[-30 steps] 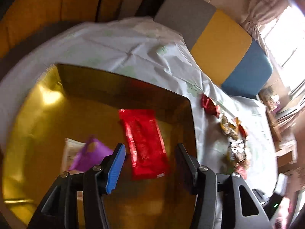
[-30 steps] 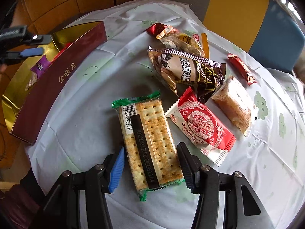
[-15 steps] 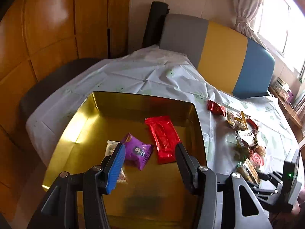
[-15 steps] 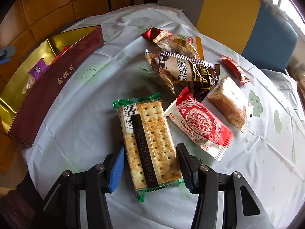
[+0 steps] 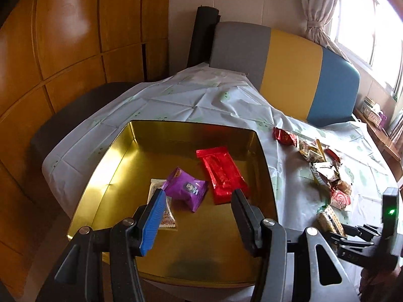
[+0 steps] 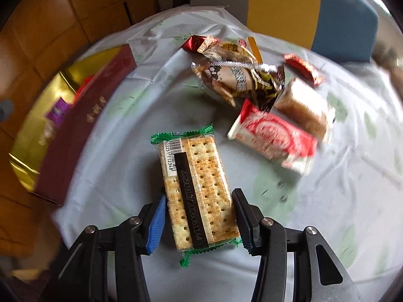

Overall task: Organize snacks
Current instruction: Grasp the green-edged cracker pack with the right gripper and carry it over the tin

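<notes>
My left gripper hangs open and empty above the near half of the gold box. In the box lie a red packet, a purple packet and a white packet. My right gripper is tilted down onto a green-edged cracker pack on the tablecloth. Its jaws are closing, and the pads press on the pack's two long edges. The left wrist view also shows the cracker pack with the right gripper on it, just right of the box.
Loose snacks lie beyond the crackers: a red-and-white roll pack, a brown cake, a dark bread pack and small red candies. The box's maroon wall stands left. A grey, yellow and blue seat back is behind the table.
The left gripper has drawn back and up from the box, so the whole box now shows. The right jaws have narrowed onto the cracker pack, and the wrist has rolled with the pack.
</notes>
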Available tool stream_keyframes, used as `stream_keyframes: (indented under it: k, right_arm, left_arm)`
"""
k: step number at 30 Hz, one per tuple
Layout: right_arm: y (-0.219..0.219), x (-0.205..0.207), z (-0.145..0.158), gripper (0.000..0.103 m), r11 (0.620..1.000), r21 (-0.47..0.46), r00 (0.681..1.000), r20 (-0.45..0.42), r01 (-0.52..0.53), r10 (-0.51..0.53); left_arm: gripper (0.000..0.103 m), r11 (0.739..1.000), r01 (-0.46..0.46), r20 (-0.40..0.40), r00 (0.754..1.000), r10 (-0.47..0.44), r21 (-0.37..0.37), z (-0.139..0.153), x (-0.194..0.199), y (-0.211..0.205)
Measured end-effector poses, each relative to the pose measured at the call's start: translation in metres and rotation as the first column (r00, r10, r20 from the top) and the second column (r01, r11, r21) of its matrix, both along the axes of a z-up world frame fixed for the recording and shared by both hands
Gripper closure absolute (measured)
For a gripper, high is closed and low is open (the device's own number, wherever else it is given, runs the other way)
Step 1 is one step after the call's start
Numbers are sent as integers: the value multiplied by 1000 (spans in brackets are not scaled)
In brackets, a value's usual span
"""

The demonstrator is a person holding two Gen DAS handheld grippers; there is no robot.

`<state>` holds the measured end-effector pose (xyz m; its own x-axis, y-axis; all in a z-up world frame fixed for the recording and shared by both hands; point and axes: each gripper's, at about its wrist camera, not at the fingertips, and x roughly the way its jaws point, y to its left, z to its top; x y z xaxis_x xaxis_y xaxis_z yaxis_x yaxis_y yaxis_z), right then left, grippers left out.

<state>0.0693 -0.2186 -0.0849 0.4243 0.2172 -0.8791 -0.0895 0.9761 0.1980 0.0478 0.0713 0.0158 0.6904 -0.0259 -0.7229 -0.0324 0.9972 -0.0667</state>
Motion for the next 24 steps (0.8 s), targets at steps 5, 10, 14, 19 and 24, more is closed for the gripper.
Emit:
stream_keyframes:
  k: [5,10,14,19,24]
  right_arm:
    - [-1,-3,2,53,978,200,998,-45,61,-53]
    - [15,-2,19,53,961,272,999,-24,49,-44]
    - [44,4,42,53,960,281,1000,18,-4,-2]
    - [86,19,64,53,959,276,997,42,-71,62]
    - [128,32,72,53,965,228,991,54,-131,122]
  left_arm:
    - [48,1000,-6,-8,1000,6,-6,-4,-3,5]
    - [48,1000,-21,-9,1000,21,-5,-6,-5,11]
    - [48,999,-36,-14,999,36,-9,-8,-5,17]
    - [48,998,-59,-14,998,58,-17,-10,-7,26]
    - [48,994,-110,-13,994,109,-31,-13,-8,44]
